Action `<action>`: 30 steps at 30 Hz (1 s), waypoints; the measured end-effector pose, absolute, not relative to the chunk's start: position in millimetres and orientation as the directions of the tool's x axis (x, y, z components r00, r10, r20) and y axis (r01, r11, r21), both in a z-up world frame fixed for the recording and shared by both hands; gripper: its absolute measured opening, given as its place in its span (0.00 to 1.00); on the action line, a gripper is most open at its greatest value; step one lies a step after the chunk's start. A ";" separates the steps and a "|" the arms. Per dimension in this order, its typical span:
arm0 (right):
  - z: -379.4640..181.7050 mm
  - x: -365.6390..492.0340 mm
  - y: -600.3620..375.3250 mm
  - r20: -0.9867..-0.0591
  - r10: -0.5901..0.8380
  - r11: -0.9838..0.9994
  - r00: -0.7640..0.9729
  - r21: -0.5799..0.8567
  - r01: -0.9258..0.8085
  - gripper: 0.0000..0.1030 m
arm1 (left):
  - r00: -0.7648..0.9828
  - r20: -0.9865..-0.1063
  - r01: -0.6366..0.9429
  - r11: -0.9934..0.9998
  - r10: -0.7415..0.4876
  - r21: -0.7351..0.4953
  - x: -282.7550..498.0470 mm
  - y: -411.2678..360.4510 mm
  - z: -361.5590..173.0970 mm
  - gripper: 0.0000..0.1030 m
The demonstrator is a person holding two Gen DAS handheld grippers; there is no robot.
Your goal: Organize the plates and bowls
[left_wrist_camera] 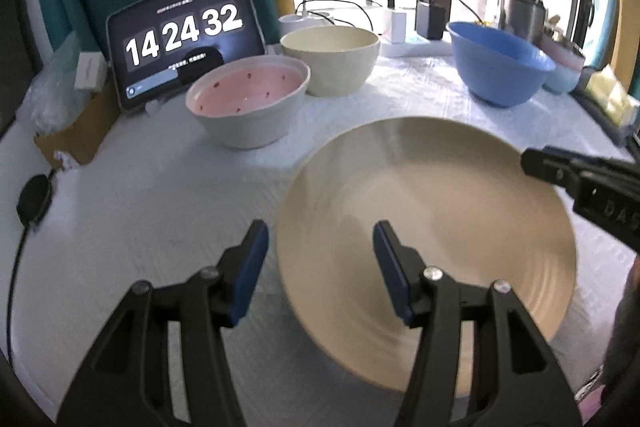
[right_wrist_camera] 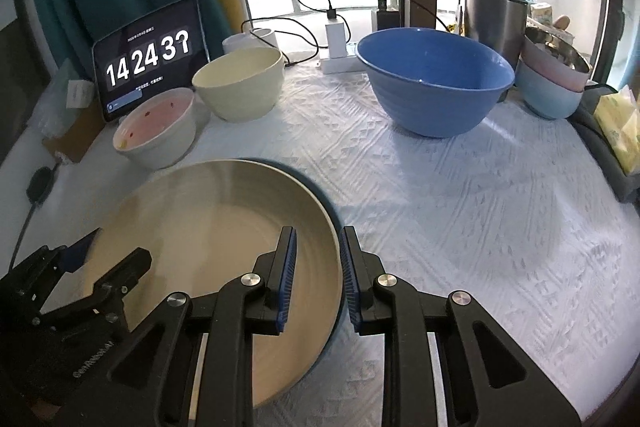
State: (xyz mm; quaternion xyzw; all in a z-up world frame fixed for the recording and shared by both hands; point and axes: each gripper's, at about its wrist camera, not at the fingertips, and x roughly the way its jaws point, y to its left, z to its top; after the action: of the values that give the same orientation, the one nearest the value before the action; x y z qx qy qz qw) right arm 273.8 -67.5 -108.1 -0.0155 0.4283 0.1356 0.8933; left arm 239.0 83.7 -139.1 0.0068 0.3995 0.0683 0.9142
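Right wrist view gives me the beige plate (right_wrist_camera: 208,251) low on the white tablecloth (right_wrist_camera: 460,207), my right gripper (right_wrist_camera: 318,247) narrowly parted astride its right rim. My left gripper (left_wrist_camera: 320,239) gapes wide over its left edge.

Table w/ white textured cloth (right_wrist_camera: 460,211) carries it all. Beige plate (right_wrist_camera: 208,247) lies flat on it, its right rim between the right gripper's jaws, its left rim between the left's. Ahead of the jaws, left: pink-inside bowl (right_wrist_camera: 158,127), cream bowl (right_wrist_camera: 240,83) just beside it, tablet (right_wrist_camera: 148,57) behind. Ahead right: big blue bowl (right_wrist_camera: 434,81); farther right, stacked small bowls (right_wrist_camera: 554,83). Chargers (right_wrist_camera: 336,41) & steel pot (right_wrist_camera: 496,15) at far edge. Black puck w/ cable (right_wrist_camera: 40,183) far left.
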 end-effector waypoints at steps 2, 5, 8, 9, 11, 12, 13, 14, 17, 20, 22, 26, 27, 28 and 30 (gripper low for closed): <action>-109.2 276.4 -67.8 -0.771 0.232 0.962 0.592 0.092 -0.257 0.24 | 0.667 -0.735 -0.116 0.992 0.121 0.058 240.8 84.5 -140.4 0.55; -110.3 278.0 -69.7 -0.773 0.237 0.961 0.589 0.099 -0.257 0.24 | 0.658 -0.742 -0.122 0.991 0.125 0.059 242.5 86.3 -143.0 0.55; -110.9 278.9 -71.9 -0.776 0.241 0.962 0.583 0.111 -0.250 0.24 | 0.656 -0.744 -0.141 0.989 0.126 0.043 240.2 92.0 -141.8 0.55; -110.8 279.2 -72.7 -0.776 0.245 0.962 0.581 0.118 -0.248 0.24 | 0.659 -0.742 -0.148 0.988 0.128 0.039 239.1 93.3 -140.1 0.55; -110.5 278.3 -74.5 -0.779 0.247 0.962 0.576 0.128 -0.240 0.24 | 0.671 -0.729 -0.169 0.985 0.134 0.025 234.2 99.2 -135.0 0.55; -110.3 278.0 -75.3 -0.781 0.247 0.963 0.574 0.132 -0.235 0.24 | 0.678 -0.723 -0.181 0.983 0.135 0.015 231.5 102.3 -132.2 0.55; -109.9 277.3 -76.3 -0.781 0.246 0.964 0.574 0.134 -0.232 0.24 | 0.683 -0.718 -0.189 0.982 0.136 0.006 229.5 105.8 -130.1 0.55; -109.7 276.4 -77.5 -0.781 0.245 0.964 0.575 0.135 -0.227 0.25 | 0.686 -0.715 -0.197 0.980 0.136 -0.003 228.0 109.0 -128.3 0.55; -109.7 274.3 -82.1 -0.780 0.244 0.966 0.576 0.141 -0.217 0.30 | 0.688 -0.712 -0.217 0.976 0.142 -0.016 226.3 117.4 -127.5 0.56; -111.5 273.2 -87.7 -0.782 0.248 0.967 0.572 0.160 -0.200 0.45 | 0.673 -0.730 -0.221 0.975 0.122 -0.040 227.7 123.0 -134.0 0.57; -114.6 273.5 -89.6 -0.787 0.253 0.966 0.563 0.172 -0.194 0.50 | 0.664 -0.739 -0.225 0.973 0.117 -0.048 229.6 122.7 -139.1 0.58; -120.1 271.5 -87.2 -0.794 0.259 0.964 0.550 0.178 -0.198 0.50 | 0.631 -0.769 -0.231 0.971 0.102 -0.061 237.6 122.9 -150.4 0.59; -121.7 271.6 -85.5 -0.796 0.261 0.963 0.546 0.177 -0.202 0.50 | 0.627 -0.771 -0.234 0.971 0.113 -0.048 239.0 121.8 -152.5 0.59; -124.3 271.7 -83.6 -0.798 0.264 0.962 0.541 0.178 -0.206 0.50 | 0.624 -0.772 -0.230 0.972 0.118 -0.038 240.9 120.1 -154.3 0.59; -129.5 272.2 -80.7 -0.803 0.267 0.961 0.533 0.179 -0.211 0.50 | 0.626 -0.774 -0.214 0.975 0.096 -0.052 243.2 117.6 -156.5 0.59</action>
State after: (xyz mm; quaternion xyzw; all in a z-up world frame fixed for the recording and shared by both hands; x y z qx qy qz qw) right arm 272.2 -80.7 -129.5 0.0301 0.4636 0.1365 0.8749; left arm 243.2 117.6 -156.5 -0.0697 0.4238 0.0863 0.8989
